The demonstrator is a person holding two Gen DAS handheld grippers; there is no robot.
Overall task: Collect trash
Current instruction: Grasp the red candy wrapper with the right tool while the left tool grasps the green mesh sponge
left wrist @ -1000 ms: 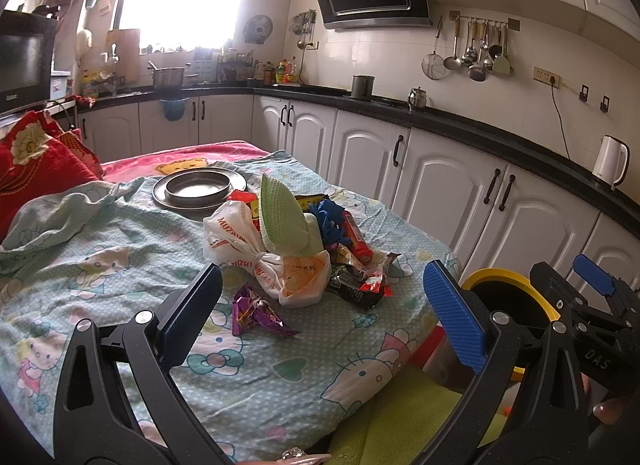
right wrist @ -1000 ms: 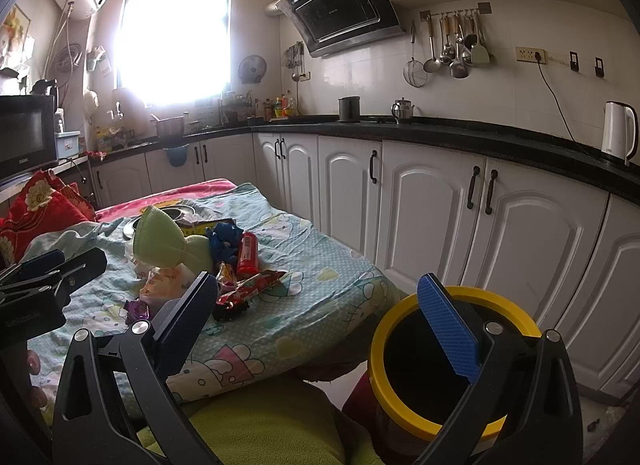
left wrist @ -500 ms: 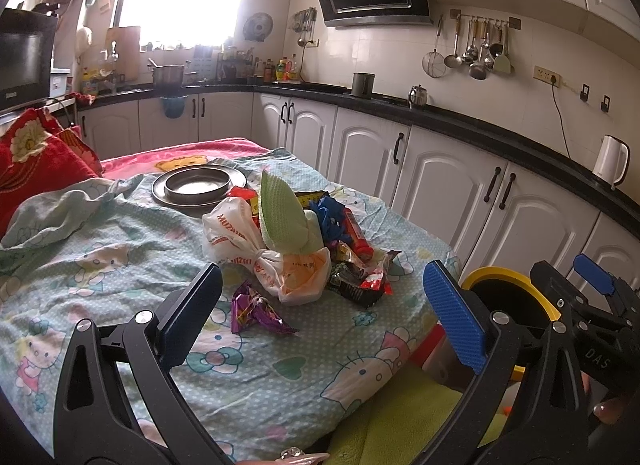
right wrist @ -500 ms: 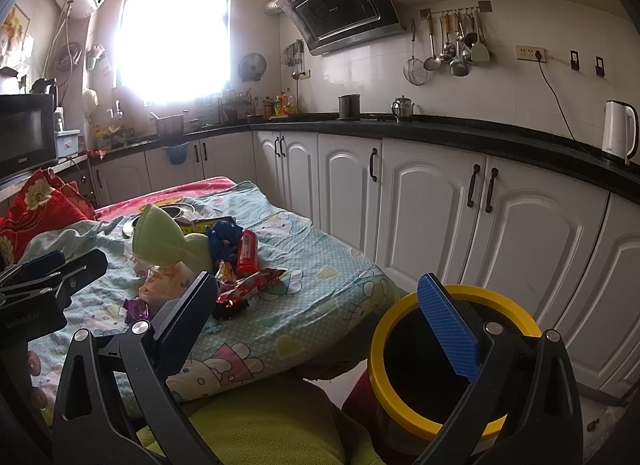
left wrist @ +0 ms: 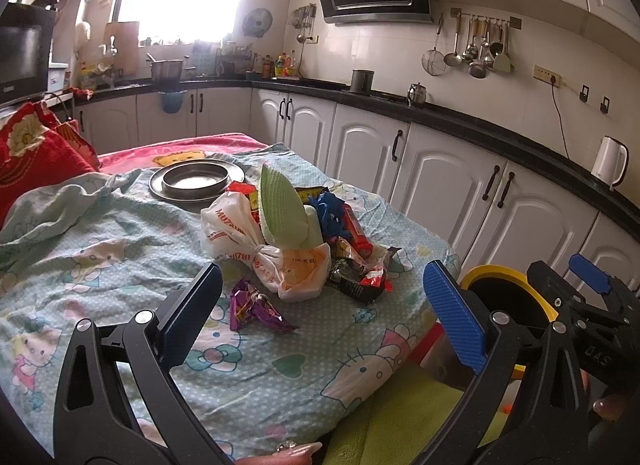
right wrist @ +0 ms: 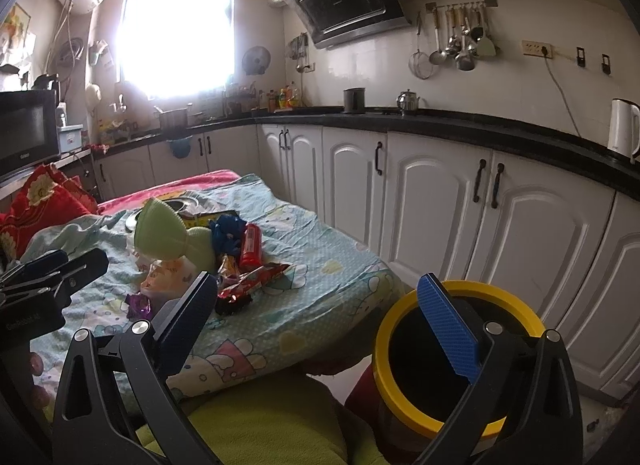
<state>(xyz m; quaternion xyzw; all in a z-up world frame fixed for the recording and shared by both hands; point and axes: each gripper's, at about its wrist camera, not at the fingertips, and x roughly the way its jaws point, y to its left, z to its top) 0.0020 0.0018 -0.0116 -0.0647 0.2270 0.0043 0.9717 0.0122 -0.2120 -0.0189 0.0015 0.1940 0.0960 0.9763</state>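
Trash [left wrist: 304,249] lies heaped mid-tabletop [left wrist: 120,265] on a cartoon-print sheet. Left hand-held gripper [left wrist: 320,309] gapes wide and empty before it; only its view shows the purple wrapper [left wrist: 256,307] whole. Right hand-held gripper [right wrist: 320,313], equally wide and empty, alone reveals the yellow-rimmed bin's [right wrist: 400,313] dark inside.

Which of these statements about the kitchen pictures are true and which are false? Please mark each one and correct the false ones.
1. Both grippers are open and hold nothing. True: left gripper, right gripper.
2. The purple wrapper lies inside the bin. False: it lies on the bedsheet.
3. The yellow-rimmed bin stands beside the bed. True.
4. The metal plate is stacked on the trash pile. False: it sits behind the pile.
5. The white plastic bag is knotted. True.
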